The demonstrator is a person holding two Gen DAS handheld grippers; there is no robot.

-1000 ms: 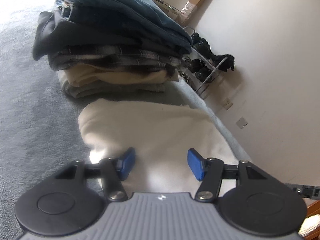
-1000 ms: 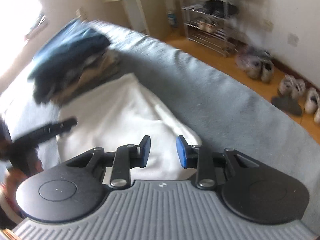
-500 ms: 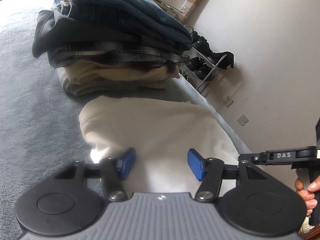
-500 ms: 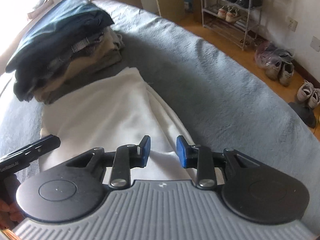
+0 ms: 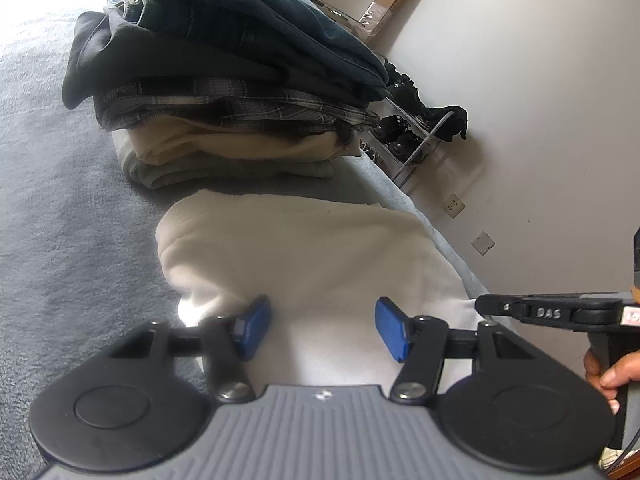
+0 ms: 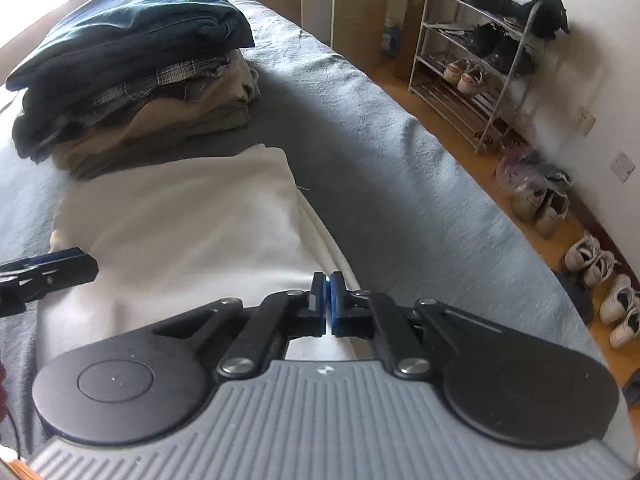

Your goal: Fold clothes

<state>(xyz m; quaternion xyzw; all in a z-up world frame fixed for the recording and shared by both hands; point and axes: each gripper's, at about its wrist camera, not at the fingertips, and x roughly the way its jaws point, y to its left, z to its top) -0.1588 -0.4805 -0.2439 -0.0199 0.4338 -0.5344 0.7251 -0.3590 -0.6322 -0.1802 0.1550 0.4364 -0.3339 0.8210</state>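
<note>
A white garment lies folded lengthwise on the grey bed cover; the right wrist view shows the white garment too. My left gripper is open, its blue pads spread just above the garment's near end. My right gripper has its pads pressed together at the garment's right edge, apparently pinching the cloth. In the left wrist view the right gripper reaches in from the right, its tip at that edge. The left gripper's tip shows at the left of the right wrist view.
A tall stack of folded clothes stands on the bed just beyond the garment, also seen as the stack. Right of the bed edge are a wooden floor, a wire shoe rack and several shoes. A hand holds the right gripper.
My right gripper swung in and down to the garment's right edge and closed its jaws. It entered the left wrist view from the right. The left gripper stayed put.
</note>
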